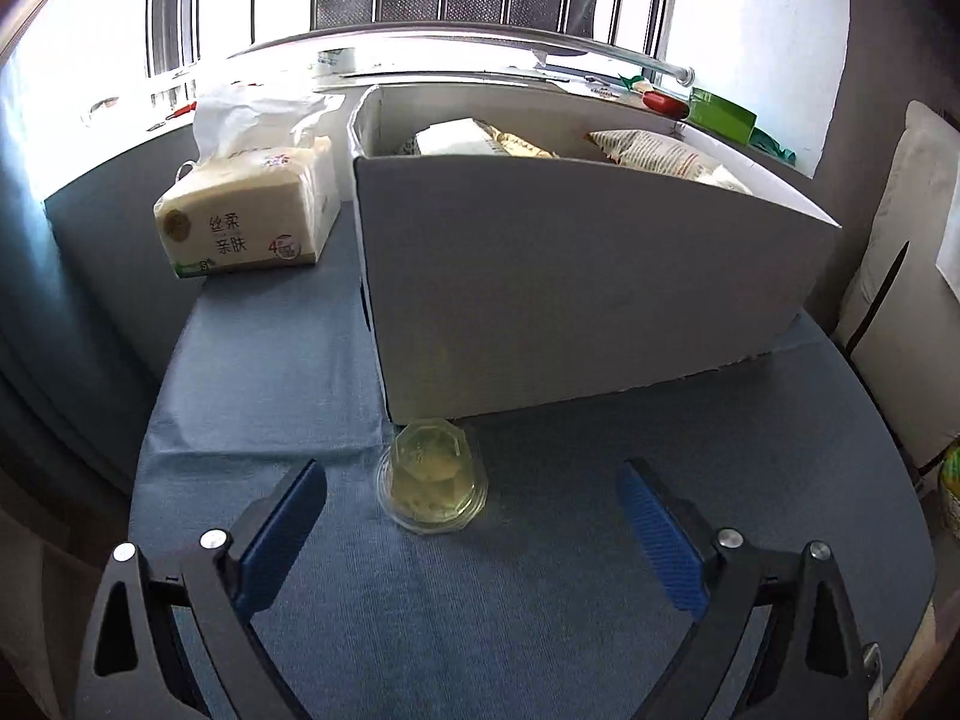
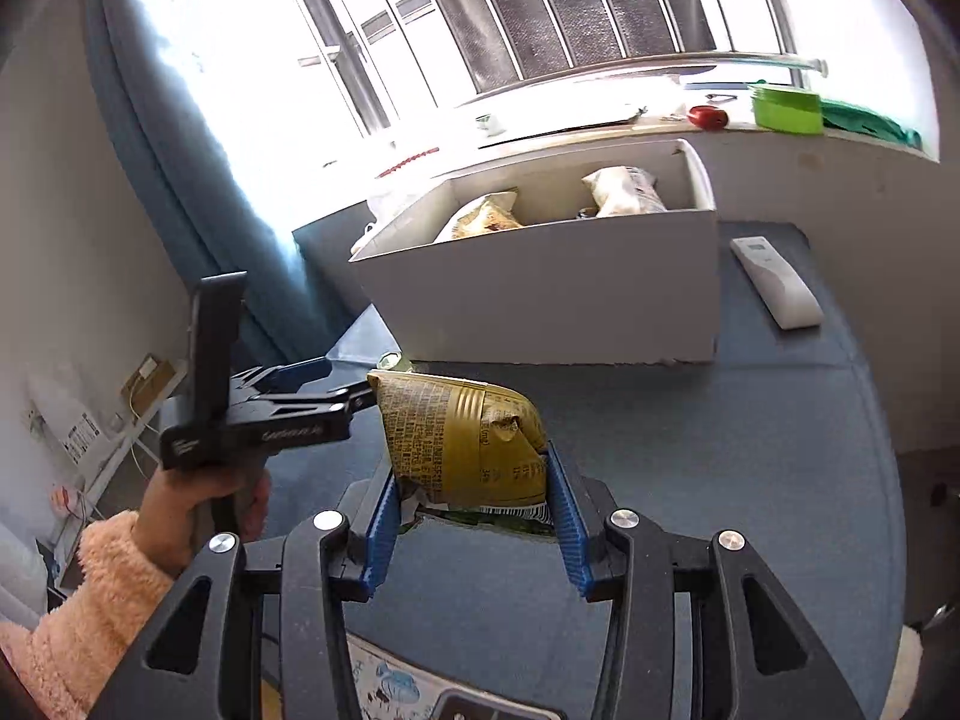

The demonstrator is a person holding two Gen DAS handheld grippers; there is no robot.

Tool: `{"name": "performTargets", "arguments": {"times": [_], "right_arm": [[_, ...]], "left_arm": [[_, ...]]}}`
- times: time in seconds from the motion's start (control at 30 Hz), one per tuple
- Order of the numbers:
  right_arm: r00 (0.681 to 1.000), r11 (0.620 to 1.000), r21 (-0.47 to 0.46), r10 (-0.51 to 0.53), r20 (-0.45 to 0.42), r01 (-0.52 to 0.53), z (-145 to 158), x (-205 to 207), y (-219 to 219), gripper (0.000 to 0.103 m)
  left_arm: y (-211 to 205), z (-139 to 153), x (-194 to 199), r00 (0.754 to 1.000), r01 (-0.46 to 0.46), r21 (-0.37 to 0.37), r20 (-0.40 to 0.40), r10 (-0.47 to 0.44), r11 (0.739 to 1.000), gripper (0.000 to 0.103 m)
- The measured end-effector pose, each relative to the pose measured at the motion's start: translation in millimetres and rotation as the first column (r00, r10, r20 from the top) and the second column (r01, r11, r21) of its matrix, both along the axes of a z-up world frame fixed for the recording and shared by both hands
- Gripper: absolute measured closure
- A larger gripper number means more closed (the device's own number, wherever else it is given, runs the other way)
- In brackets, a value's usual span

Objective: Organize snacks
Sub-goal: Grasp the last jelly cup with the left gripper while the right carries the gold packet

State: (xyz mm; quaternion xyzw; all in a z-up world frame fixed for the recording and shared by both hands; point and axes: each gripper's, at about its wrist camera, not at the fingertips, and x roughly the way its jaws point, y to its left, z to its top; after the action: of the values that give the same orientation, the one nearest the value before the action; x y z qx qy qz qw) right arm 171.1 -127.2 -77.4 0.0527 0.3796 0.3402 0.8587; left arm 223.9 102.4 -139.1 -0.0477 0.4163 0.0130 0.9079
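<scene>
A small clear jelly cup [image 1: 432,483] with yellowish filling stands on the blue tablecloth, just in front of the white box [image 1: 600,276]. My left gripper [image 1: 471,471] is open, its blue pads on either side of the cup and not touching it. In the right wrist view my right gripper [image 2: 471,468] is shut on an olive-yellow snack bag [image 2: 462,438], held above the table before the white box [image 2: 540,294]. The left gripper [image 2: 336,384] shows at the left, held by a hand in a fluffy pink sleeve [image 2: 90,588]. Snack bags [image 2: 624,189] lie inside the box.
A tissue pack [image 1: 246,210] sits left of the box. A white remote [image 2: 777,282] lies right of it. The windowsill behind holds a green container [image 2: 786,108] and a red object [image 2: 708,116]. A blue curtain [image 2: 198,210] hangs at the left.
</scene>
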Motion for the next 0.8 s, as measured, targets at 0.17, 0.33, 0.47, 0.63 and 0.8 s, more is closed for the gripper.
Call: {"name": "performTargets", "arguments": {"times": [0.17,0.33,0.47,0.63,0.8], "right_arm": [[0.999,0.999,0.028,-0.042,-0.028,0.043,-7,-3,-24,0.054],[0.999,0.998,0.04,-0.039,-0.028,0.04,-9,-1,-24,0.054],[1.0,0.999,0.047,-0.016,-0.023,0.017,-7,3,-16,0.054],[1.0,0.999,0.041,0.009,0.02,-0.009,9,18,-2,0.054],[0.997,0.999,0.032,0.016,0.081,-0.019,47,56,16,0.054]], "left_arm": [[6,-13,6,0.999,-0.013,-0.002,-0.046,0.013,1.0,0.063],[-2,9,-22,1.0,0.008,0.018,0.029,-0.009,1.0,0.068],[-10,43,-46,0.992,0.028,-0.005,0.123,-0.027,1.0,0.068],[-23,106,-55,0.96,0.092,-0.016,0.267,-0.085,0.996,0.068],[-31,155,-24,0.928,0.127,-0.037,0.358,-0.106,0.991,0.068]]}}
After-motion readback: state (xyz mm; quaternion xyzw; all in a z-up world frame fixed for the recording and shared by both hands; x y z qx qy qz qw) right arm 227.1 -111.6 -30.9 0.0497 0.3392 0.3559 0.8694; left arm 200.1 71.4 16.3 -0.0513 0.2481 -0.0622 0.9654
